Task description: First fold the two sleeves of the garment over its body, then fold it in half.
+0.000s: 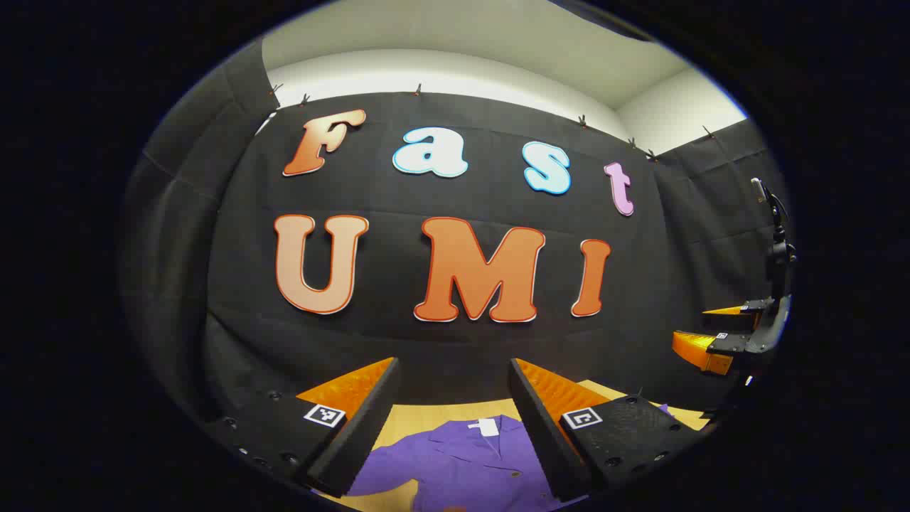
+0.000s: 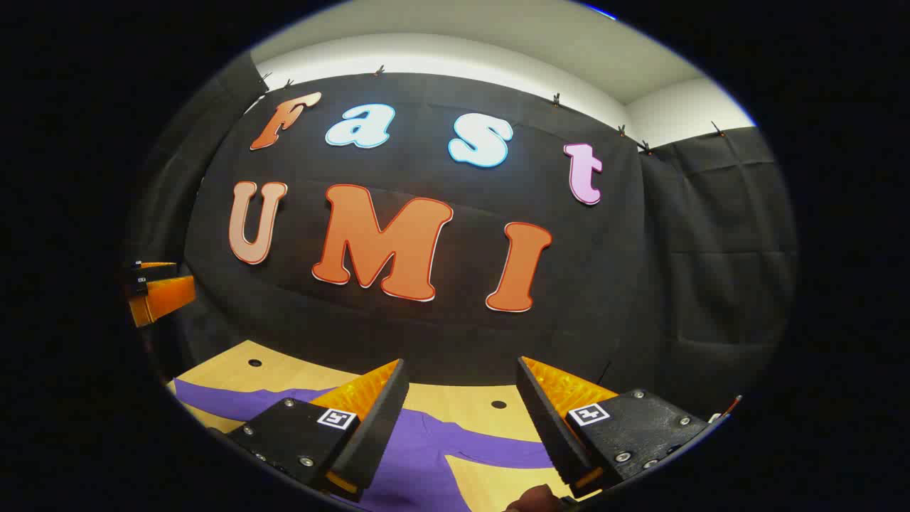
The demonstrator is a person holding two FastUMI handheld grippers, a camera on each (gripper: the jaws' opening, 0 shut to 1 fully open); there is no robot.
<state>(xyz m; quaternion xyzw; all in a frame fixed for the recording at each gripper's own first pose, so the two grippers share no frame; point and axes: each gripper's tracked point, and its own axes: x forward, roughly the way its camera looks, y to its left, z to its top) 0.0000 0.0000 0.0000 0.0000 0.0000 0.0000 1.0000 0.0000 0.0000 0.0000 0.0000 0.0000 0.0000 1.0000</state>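
A purple garment [image 1: 462,462] lies flat on the wooden table [image 1: 412,414], its collar and a white neck label [image 1: 488,427] toward the far wall. My left gripper [image 1: 453,370] hangs open above the collar, with nothing between its fingers. In the right gripper view the purple garment [image 2: 426,455] spreads across the table [image 2: 455,402], one sleeve [image 2: 234,400] reaching left and another [image 2: 501,452] reaching right. My right gripper [image 2: 462,373] is open above it and holds nothing. The other gripper shows far off at the right edge [image 1: 718,334] of the left gripper view and at the left edge [image 2: 153,288] of the right gripper view.
The black cloth wall stands close behind the table's far edge. Small dark holes [image 2: 499,404] dot the tabletop. A dark stand with a cable [image 1: 775,242] rises at the right. A hand [image 2: 533,498] shows at the bottom edge of the right gripper view.
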